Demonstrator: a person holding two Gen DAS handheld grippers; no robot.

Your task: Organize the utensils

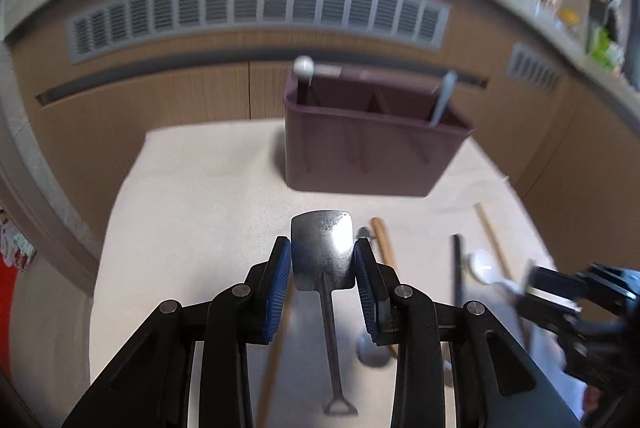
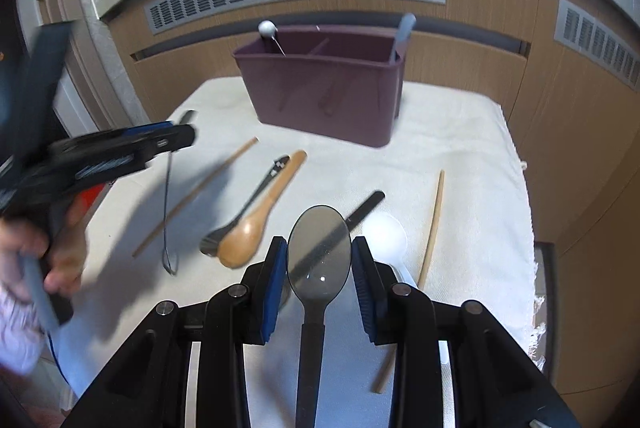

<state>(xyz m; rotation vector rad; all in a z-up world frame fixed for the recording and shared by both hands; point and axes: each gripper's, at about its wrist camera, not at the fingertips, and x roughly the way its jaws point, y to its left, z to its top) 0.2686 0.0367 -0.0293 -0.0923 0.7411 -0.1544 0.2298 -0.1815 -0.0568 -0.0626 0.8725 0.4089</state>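
No writing can be read anywhere. The left gripper point(image 1: 323, 260) is clamped on a small metal shovel spoon point(image 1: 323, 252). The right gripper point(image 2: 319, 264) is clamped on a dark spoon point(image 2: 319, 252). The purple utensil box point(image 1: 372, 144) stands farther back on the white cloth point(image 1: 200, 208).

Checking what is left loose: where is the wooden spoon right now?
In the right wrist view the wooden spoon lies on the white cloth, left of centre, in front of the maroon caddy, its bowl overlapping a dark metal spoon.

Cloth-covered table point(image 2: 460, 132): caddy point(image 2: 324, 96), scattered utensils point(image 2: 256, 224).
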